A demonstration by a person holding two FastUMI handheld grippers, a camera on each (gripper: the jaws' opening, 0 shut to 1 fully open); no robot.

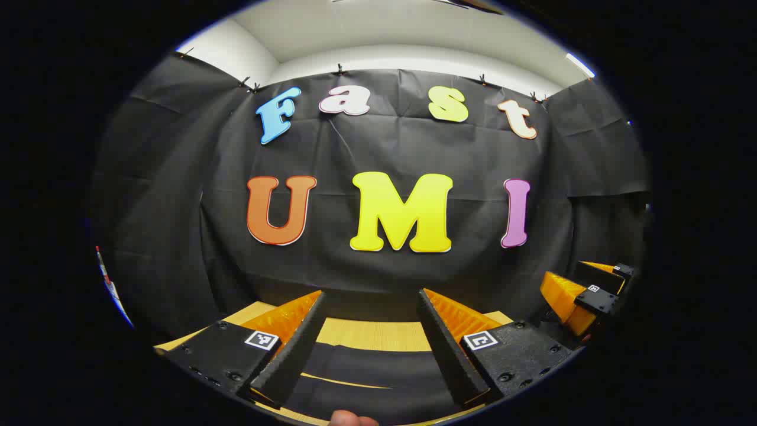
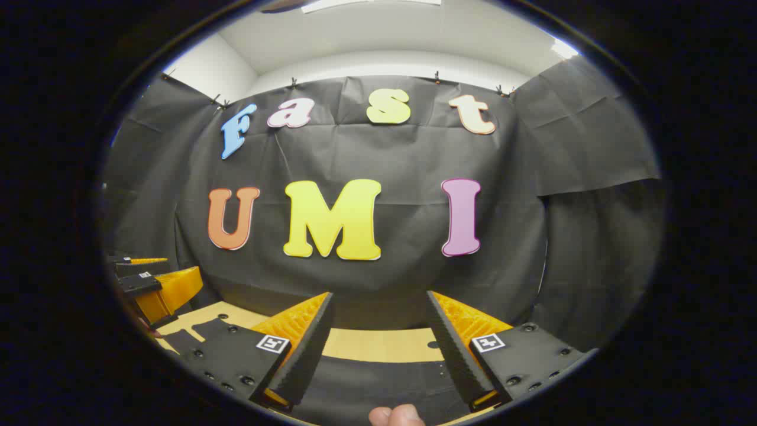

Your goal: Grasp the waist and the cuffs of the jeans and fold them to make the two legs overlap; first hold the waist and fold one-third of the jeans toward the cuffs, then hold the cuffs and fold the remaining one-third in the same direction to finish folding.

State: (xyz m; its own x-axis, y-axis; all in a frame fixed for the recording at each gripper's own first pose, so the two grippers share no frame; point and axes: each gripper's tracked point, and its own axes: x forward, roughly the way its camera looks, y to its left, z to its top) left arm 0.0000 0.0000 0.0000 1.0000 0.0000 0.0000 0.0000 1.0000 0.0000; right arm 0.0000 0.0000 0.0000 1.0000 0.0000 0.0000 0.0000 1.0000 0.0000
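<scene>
The jeans (image 1: 366,370) lie dark and flat on the wooden table (image 1: 372,333), spread below and in front of both grippers. In the left gripper view, the left gripper (image 1: 371,346) hangs over them with its two fingers set wide apart, nothing between them; the dark cloth fills the gap under the fingers, and a thin pale line of table shows through a split in the fabric, likely the gap between two parts of the garment, though I cannot tell which parts. Beyond the cloth's far edge a strip of bare table runs to the black cloth wall (image 1: 384,154).

In the right gripper view, the right gripper (image 2: 378,349) is likewise spread wide and holds nothing. The jeans (image 2: 378,384) sit under its fingers, again with bare table (image 2: 378,344) past their far edge. Neither gripper appears to touch the cloth.

Both grippers point level toward the back wall, side by side and apart. The right gripper shows at the right edge of the left gripper view, the left gripper at the left edge of the right gripper view. A fingertip (image 1: 353,419) of the holding hand peeks in at the bottom of the left gripper view, and another fingertip (image 2: 396,415) in the right gripper view.
</scene>
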